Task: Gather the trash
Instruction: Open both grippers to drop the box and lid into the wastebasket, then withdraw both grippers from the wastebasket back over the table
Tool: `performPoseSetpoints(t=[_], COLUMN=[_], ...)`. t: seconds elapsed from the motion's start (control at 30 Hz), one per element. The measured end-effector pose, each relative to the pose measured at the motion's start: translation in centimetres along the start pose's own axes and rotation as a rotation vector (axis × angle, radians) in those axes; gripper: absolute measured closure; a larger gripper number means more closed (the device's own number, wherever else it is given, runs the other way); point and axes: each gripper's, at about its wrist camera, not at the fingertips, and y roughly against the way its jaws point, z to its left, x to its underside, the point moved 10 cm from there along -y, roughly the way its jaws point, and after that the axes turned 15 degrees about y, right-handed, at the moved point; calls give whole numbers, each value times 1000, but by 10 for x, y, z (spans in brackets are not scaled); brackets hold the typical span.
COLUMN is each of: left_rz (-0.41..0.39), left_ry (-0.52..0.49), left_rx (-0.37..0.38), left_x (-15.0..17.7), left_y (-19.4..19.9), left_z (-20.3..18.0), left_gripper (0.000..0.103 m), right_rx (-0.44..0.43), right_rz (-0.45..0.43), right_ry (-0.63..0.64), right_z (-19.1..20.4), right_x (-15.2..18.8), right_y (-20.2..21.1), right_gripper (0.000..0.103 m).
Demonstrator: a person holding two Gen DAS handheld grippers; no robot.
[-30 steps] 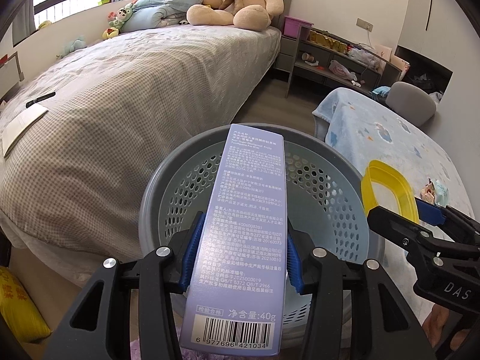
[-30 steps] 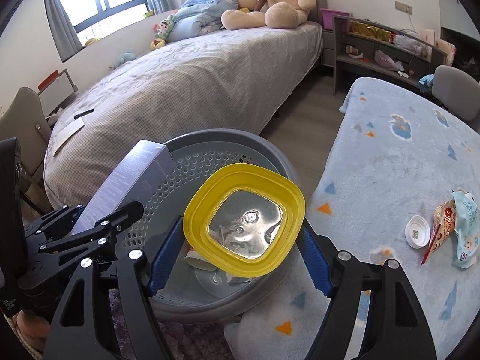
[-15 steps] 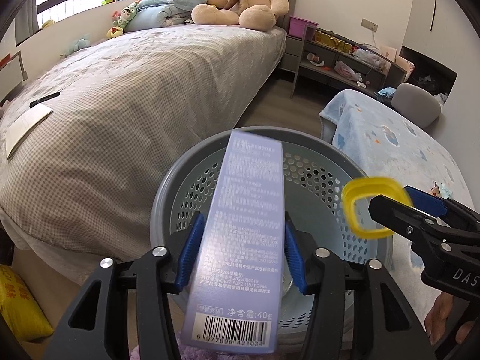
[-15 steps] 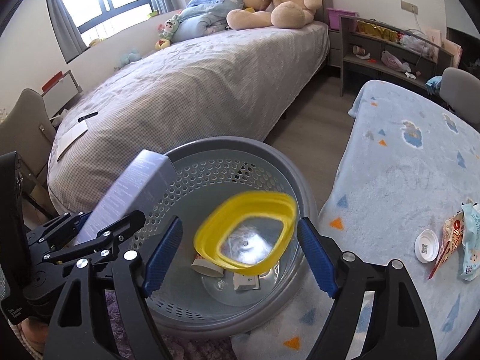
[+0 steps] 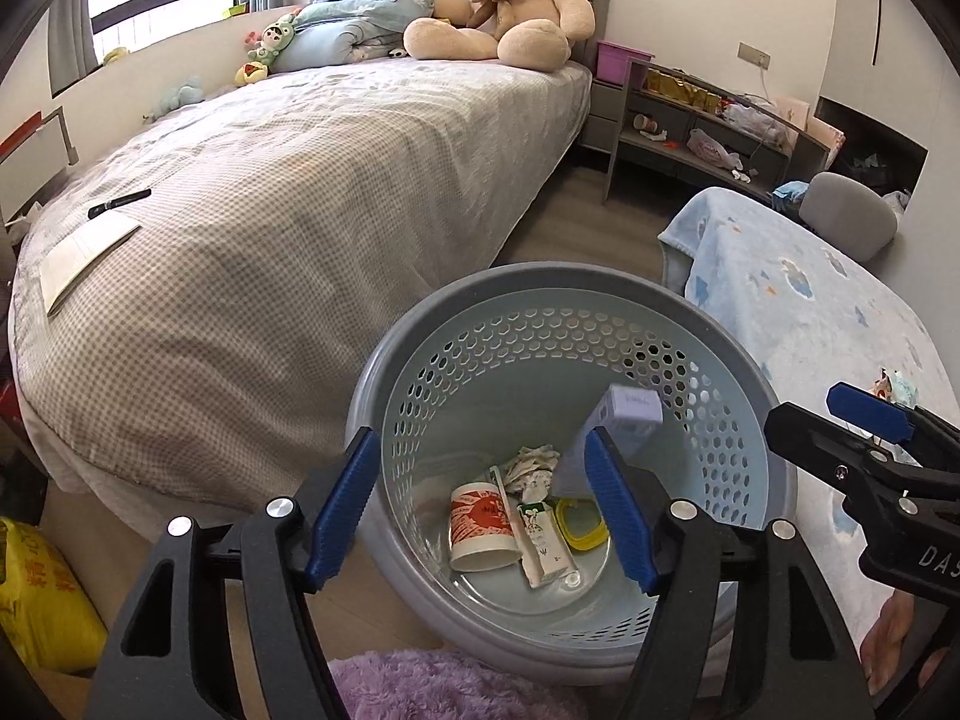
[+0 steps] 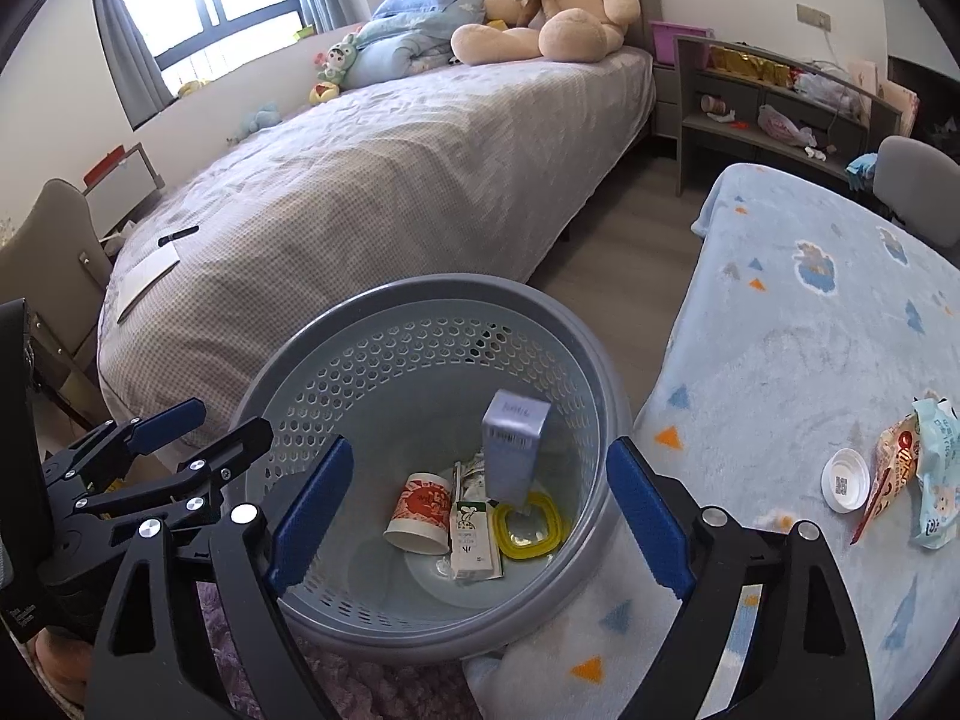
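Note:
A grey perforated basket (image 5: 540, 276) (image 6: 420, 291) stands on the floor between the bed and the table. Inside, a lavender box (image 5: 624, 420) (image 6: 516, 438) stands on end over a yellow lid (image 5: 579, 525) (image 6: 528, 525), beside a paper cup (image 5: 480, 516) (image 6: 420, 510) and a small carton (image 5: 543, 534) (image 6: 474, 534). My left gripper (image 5: 478, 438) (image 6: 231, 420) hangs above the basket with its jaws opening and nothing between them. My right gripper (image 6: 480, 444) (image 5: 804, 405) is beside it, jaws also opening and empty.
On the blue-blanketed table (image 6: 810, 330) at the right lie a white cap (image 6: 845, 480) and snack wrappers (image 6: 900, 462). A bed (image 5: 300, 210) with a teddy bear (image 5: 498, 12) fills the left. A yellow bag (image 5: 42, 588) sits on the floor, a purple fluffy rug (image 5: 444, 684) below the basket.
Both grippers have opened. The lavender box slid out of the left one and the yellow lid out of the right one; both now lie in the basket.

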Motion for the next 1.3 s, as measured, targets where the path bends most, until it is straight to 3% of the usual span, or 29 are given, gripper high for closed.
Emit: performPoseSetpoints(t=[0.6,1.3], left_rz=[-11,28], left_ry=[-8,-65], left_rx=[-14,61], left_x=[12,45], left_y=[18,43], left_z=[-3,-59], left_gripper=[31,30], right_rx=[8,93], right_rz=[-13,-3], right_ry=[-29,-152], right_z=[-2,-55], right_x=[12,68], right_y=[20,68], right_gripper=[18,18])
